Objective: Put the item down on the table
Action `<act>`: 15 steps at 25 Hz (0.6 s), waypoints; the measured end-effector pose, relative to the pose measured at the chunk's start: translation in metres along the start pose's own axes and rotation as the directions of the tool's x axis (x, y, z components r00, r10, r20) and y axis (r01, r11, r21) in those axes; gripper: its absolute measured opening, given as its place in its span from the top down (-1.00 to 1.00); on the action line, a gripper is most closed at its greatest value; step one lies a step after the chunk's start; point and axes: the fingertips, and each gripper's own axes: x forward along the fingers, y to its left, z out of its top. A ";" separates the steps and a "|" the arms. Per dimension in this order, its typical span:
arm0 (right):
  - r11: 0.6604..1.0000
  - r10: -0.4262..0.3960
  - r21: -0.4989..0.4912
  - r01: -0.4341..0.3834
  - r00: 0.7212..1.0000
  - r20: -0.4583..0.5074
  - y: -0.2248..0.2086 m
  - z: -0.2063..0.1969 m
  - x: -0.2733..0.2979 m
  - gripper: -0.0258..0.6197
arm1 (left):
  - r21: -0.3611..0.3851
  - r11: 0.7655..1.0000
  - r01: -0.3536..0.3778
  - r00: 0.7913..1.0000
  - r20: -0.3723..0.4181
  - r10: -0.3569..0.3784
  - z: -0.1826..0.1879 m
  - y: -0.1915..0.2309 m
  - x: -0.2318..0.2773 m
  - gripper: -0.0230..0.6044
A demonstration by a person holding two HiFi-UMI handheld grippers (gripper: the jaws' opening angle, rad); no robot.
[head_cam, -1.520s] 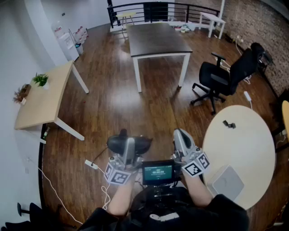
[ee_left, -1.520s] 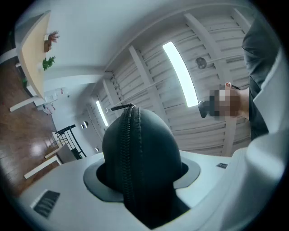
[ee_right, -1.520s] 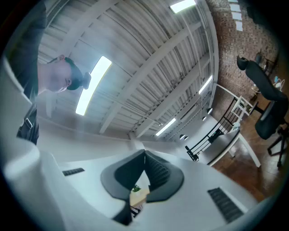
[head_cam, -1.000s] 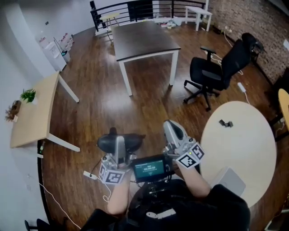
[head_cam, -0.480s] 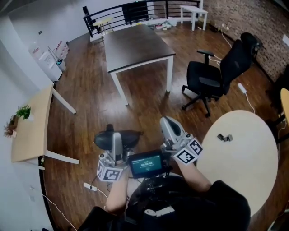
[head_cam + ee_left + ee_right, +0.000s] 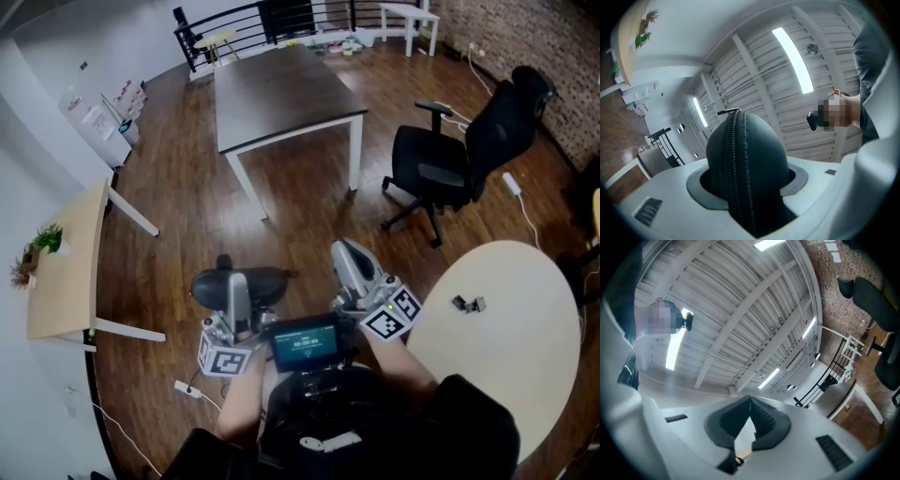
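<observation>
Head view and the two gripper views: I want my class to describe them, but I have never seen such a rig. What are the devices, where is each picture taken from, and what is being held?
There is no robot here: a person holds a two-jaw gripper in each hand. The head view comes from a camera on the person's head, looking steeply down. Each gripper view comes from a camera riding on that gripper and looking along its jaws, here up towards the ceiling. The left gripper is clamped on a black zipped case. The right gripper is closed and holds nothing. To the person's right is a pale round table with a few small dark objects on it. A dark table and an office chair stand further off.
</observation>
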 end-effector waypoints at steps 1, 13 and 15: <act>1.000 0.001 0.002 -0.001 1.000 -0.001 -0.003 0.001 0.001 0.91 | -0.004 1.000 -0.005 1.000 0.000 0.005 -0.003 0.003 0.002 0.11; 1.000 0.002 -0.009 -0.002 1.000 -0.004 -0.050 -0.003 0.043 0.91 | -0.007 1.000 -0.015 1.000 -0.002 0.015 -0.018 0.059 0.038 0.11; 1.000 -0.004 -0.010 0.004 1.000 -0.006 -0.062 -0.007 0.055 0.91 | -0.007 1.000 -0.015 1.000 -0.004 0.015 -0.020 0.074 0.047 0.11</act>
